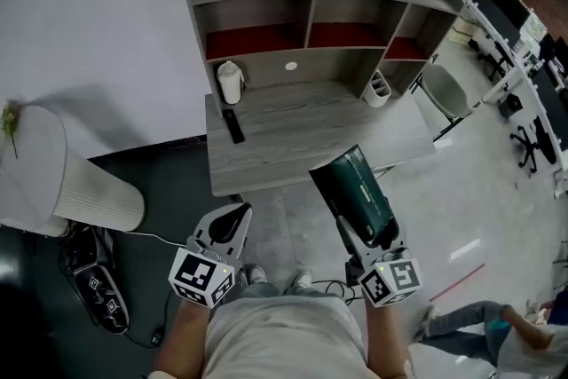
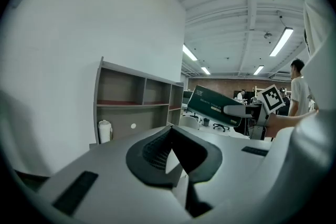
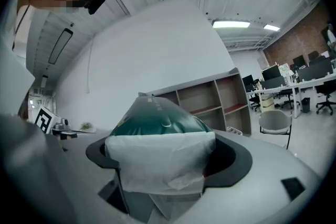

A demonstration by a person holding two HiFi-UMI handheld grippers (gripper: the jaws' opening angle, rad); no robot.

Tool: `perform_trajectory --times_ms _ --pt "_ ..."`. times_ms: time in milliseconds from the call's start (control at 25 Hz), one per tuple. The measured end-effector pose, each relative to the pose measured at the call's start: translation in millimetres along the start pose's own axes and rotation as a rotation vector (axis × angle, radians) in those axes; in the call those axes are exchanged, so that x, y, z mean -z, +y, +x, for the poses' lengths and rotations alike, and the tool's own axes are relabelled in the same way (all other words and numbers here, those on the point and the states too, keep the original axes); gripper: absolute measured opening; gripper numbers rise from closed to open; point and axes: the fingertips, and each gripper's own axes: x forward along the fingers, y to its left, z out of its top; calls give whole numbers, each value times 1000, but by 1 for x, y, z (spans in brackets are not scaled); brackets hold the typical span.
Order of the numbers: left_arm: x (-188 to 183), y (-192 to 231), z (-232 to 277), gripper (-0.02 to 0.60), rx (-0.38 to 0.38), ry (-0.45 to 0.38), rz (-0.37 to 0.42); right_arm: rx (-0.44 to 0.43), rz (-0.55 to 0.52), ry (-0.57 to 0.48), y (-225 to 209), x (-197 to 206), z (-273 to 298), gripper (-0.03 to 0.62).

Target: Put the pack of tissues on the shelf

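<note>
The pack of tissues (image 1: 359, 191) is a long dark green package, and my right gripper (image 1: 371, 235) is shut on its near end. It is held in the air, in front of the desk's (image 1: 293, 138) near edge and pointing toward the shelf (image 1: 311, 13). In the right gripper view the pack (image 3: 157, 123) fills the gap between the jaws, with the shelf (image 3: 210, 97) beyond. My left gripper (image 1: 235, 213) hangs shut and empty to the left, below the desk edge. From the left gripper view the pack (image 2: 215, 105) shows at the right, the shelf (image 2: 136, 97) at the left.
The grey shelf unit has three open compartments with red floors. On the desk stand a white roll (image 1: 230, 82), a black remote-like bar (image 1: 232, 125) and a white holder (image 1: 379, 89). A chair (image 1: 444, 89) stands at the right, a white ribbed object (image 1: 80, 182) at the left. A person (image 1: 479, 319) is at the lower right.
</note>
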Motion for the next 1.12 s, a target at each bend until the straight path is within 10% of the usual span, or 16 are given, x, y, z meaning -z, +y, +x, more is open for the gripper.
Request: perform_trajectory --times_ms 560,1120 --pt "27 110 1 14 -51 19 -86 68 8 55 10 11 99 477" --pt "3 164 172 14 -160 69 -108 -96 -3 135 -94 2 252 477"
